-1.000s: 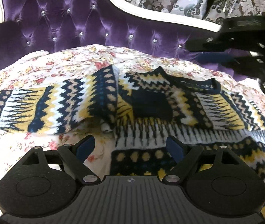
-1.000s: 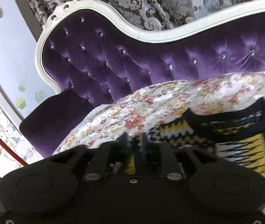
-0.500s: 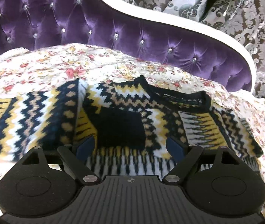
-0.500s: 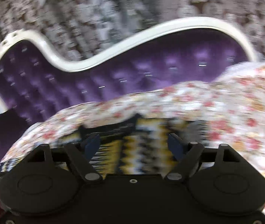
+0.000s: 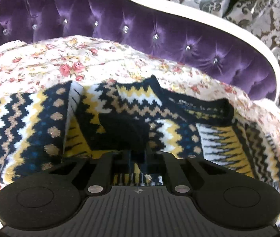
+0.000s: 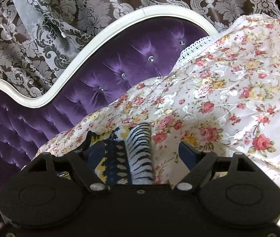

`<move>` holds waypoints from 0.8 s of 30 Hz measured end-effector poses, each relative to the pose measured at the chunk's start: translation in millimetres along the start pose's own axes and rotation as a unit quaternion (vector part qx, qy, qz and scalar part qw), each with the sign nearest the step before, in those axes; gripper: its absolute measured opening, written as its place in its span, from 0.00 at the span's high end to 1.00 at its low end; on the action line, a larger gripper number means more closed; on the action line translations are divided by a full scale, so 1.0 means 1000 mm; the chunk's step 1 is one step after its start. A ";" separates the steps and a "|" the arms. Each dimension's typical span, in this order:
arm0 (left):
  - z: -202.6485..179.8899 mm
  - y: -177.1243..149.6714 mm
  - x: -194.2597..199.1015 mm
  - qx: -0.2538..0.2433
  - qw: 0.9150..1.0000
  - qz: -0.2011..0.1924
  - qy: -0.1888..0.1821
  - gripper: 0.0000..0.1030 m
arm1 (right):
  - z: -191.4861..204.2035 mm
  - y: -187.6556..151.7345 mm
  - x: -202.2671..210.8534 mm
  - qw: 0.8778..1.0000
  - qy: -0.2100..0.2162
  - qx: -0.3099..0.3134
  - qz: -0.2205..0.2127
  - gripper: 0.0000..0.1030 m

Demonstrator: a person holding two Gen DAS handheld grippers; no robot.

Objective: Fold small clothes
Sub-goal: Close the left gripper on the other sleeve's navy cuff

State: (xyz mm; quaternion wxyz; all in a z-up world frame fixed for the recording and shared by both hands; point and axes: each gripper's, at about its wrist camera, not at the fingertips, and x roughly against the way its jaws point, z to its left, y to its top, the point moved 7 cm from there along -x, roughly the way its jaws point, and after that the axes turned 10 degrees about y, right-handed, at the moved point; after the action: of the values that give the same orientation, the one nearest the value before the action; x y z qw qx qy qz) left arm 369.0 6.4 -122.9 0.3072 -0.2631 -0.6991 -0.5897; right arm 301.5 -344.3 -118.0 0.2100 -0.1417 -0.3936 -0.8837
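A: Where is the sweater (image 5: 132,118)?

B: Spread on the flowered bedspread (image 5: 61,67), in front of the purple tufted headboard (image 5: 120,15). In the left wrist view its dark neckband runs from twelve toward two o'clock, and one sleeve is folded across at nine o'clock, its edge a straight crease beside the body.

A: And the left tongs (image 5: 138,158)?

B: They have just been closing. The jaws now stand almost together, pinching a fold of the sweater's striped knit low in the middle of the body.

A: The right tongs (image 6: 140,150)?

B: Spread wide, gripping nothing. Their jaws have just been opening. In the right wrist view a narrow striped end of the sweater lies between them, nearer the left pad, and neither pad presses on it. Bare bedspread fills the gap by the right pad.

A: How much room around the garment?

B: From the right tongs, open bedspread stretches from one through four o'clock, with some wrinkles. Its white lace edge (image 6: 197,45) rises at one o'clock against the headboard. The headboard's white frame (image 6: 92,45) curves from nine up to twelve o'clock, and patterned curtains (image 6: 80,6) hang behind it. In the left view, flowered cloth lies clear between the neckband and the headboard.
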 end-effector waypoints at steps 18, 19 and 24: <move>0.038 0.015 0.011 -0.046 0.990 -0.054 0.125 0.90 | 0.008 -0.021 -0.029 0.998 -0.004 0.042 0.056 0.18; 0.041 0.015 0.010 -0.051 0.988 -0.058 0.136 0.90 | 0.011 -0.022 -0.031 0.997 0.001 0.044 0.058 0.18; 0.040 0.013 0.006 -0.049 0.991 -0.048 0.116 0.90 | 0.022 -0.029 -0.037 0.996 0.019 0.050 0.066 0.18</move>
State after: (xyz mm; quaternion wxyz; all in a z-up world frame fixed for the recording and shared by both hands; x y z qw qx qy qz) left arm 369.8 47.6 -114.6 0.3441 -0.1736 -0.6413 -0.6635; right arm 322.0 -300.9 -137.9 0.2824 -0.1402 -0.4233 -0.8493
